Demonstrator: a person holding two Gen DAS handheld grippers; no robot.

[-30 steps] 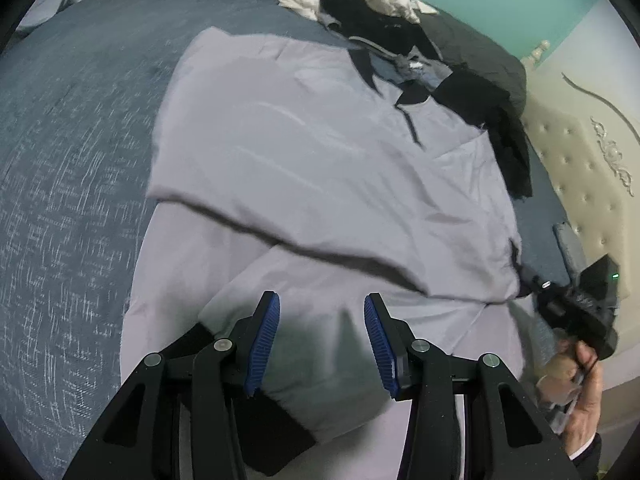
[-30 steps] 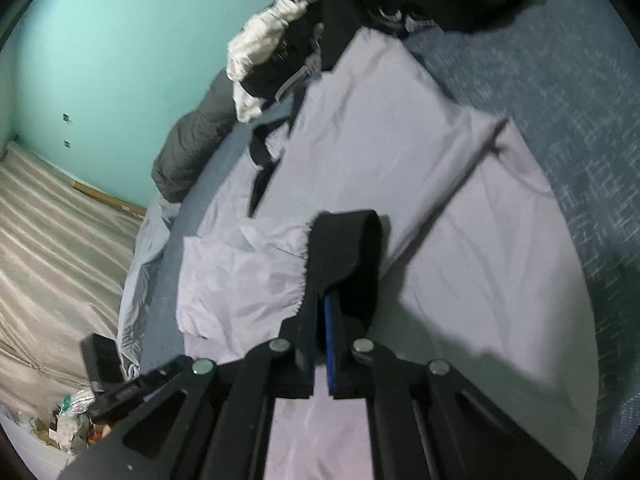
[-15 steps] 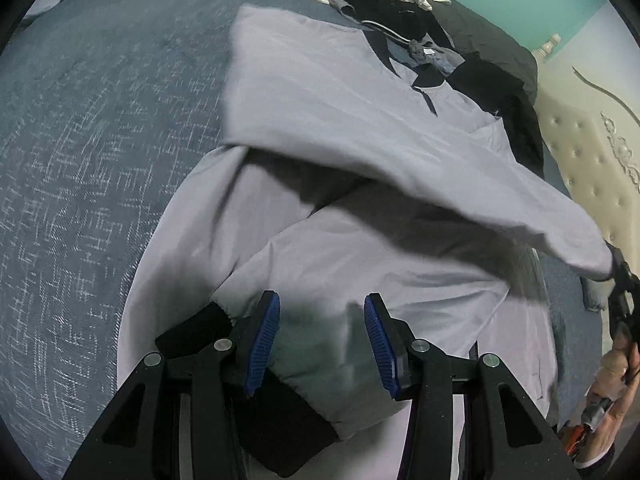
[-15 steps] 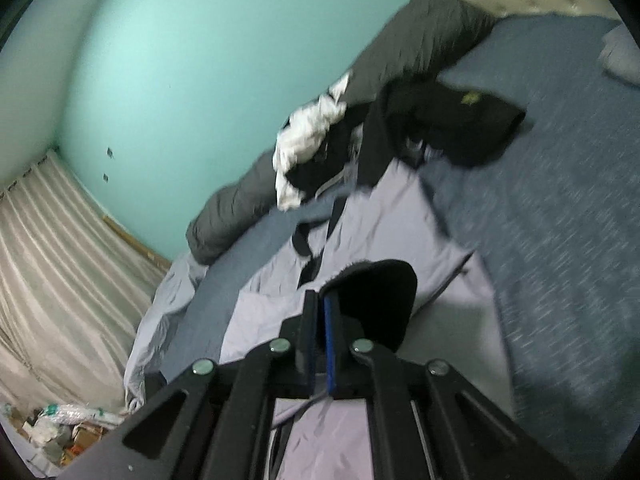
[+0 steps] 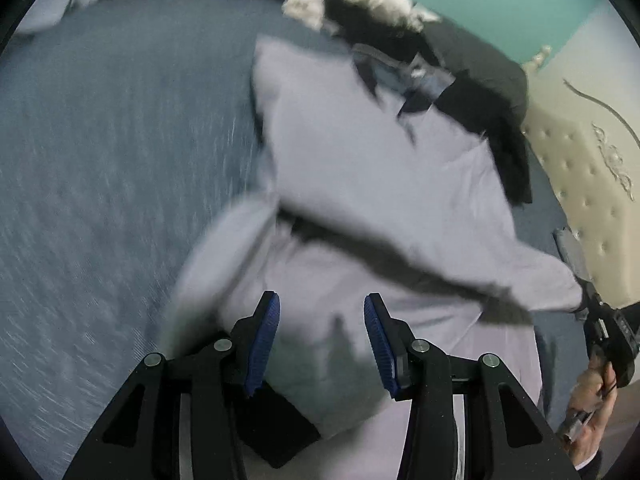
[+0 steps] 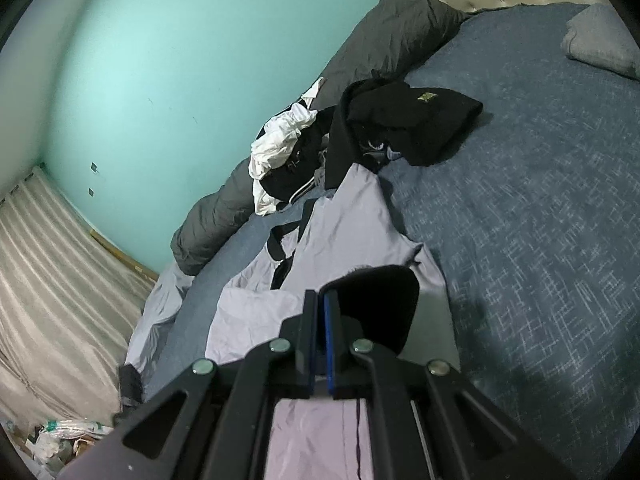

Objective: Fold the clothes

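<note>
Now the lilac-grey jacket point(image 5: 360, 184) lies on the blue bed point(image 5: 112, 168), one sleeve lifted.
Right gripper point(image 6: 320, 344) fingers are closed on the sleeve's black cuff point(image 6: 380, 304), holding it up near the bed's right edge; left gripper point(image 5: 320, 336) fingers stand apart over the other sleeve point(image 5: 320, 392), pinching nothing. Dark clothes point(image 6: 404, 124) are piled at the far side.

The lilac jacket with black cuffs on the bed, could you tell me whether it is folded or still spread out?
Partly folded: the lilac jacket has one sleeve lifted across its body by the right gripper, shut on the black cuff.
</note>
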